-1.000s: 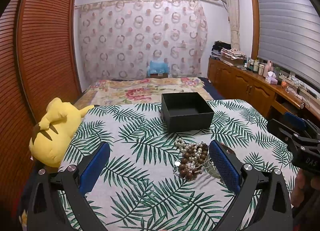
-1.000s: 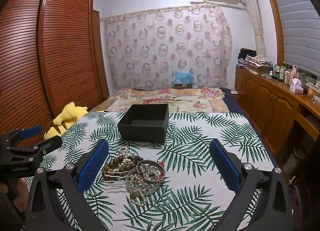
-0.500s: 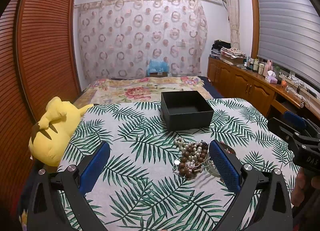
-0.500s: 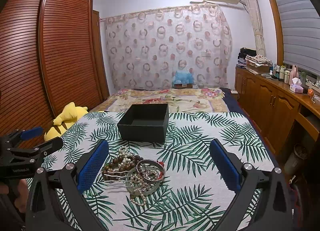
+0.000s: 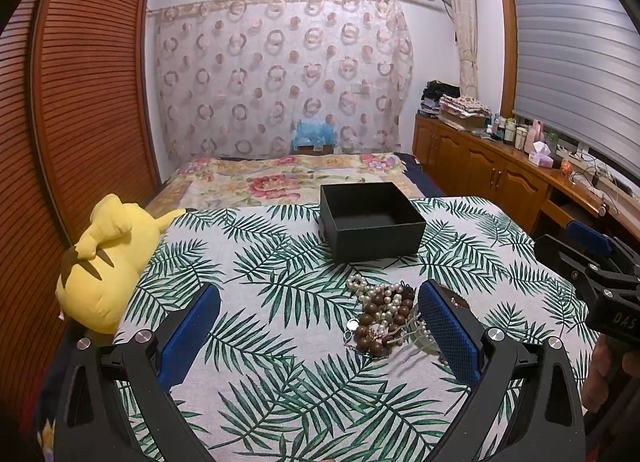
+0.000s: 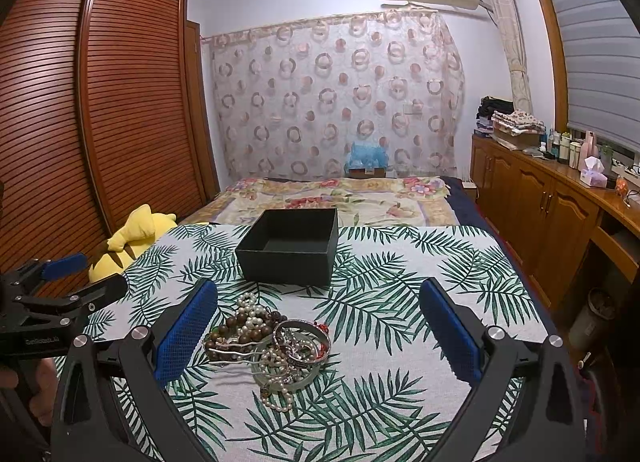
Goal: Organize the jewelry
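Two grippers hover wide-jawed over the palm-leaf tablecloth (image 6: 400, 282), and nothing is in hand yet, so this reads as the very start of the sort. Big picture first: the cloth-covered table runs out toward a bed, with a yellow plush toy (image 5: 104, 258) off the left edge. Next down in size, the black box (image 6: 290, 248) sits open and looks empty, just beyond the pile. Then the left gripper (image 5: 320, 326), blue pads spread, nothing between them, and the right gripper (image 6: 318, 336), fingers equally parted, framing the jewelry heap (image 6: 268, 346) from above. Smallest now: brown wooden beads (image 5: 376, 318), a pearl strand (image 6: 276, 402), silver bangles (image 6: 302, 342), all tangled together. Next move, I'd judge, calls for singling out one piece, dropping low and pinching it without dragging the rest.
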The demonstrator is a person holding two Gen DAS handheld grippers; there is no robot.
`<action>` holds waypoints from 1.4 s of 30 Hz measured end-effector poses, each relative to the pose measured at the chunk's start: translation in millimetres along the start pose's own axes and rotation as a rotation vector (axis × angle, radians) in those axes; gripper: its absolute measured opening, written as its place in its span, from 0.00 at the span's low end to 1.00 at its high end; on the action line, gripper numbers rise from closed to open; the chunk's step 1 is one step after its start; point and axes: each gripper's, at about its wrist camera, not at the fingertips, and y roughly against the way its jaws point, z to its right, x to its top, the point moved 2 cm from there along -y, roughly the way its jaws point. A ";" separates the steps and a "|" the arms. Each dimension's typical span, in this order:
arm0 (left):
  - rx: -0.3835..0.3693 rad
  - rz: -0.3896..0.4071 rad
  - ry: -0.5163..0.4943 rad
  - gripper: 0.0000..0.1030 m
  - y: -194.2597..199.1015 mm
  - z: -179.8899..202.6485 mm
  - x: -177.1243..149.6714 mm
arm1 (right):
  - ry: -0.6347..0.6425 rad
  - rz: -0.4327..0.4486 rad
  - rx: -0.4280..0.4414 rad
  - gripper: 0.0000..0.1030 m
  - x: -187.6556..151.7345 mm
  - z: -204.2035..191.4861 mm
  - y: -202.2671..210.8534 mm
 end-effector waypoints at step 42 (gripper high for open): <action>-0.118 -0.228 -0.057 0.93 -66.8 3.0 -40.8 | 0.100 -0.416 0.212 0.25 -40.6 29.5 -126.6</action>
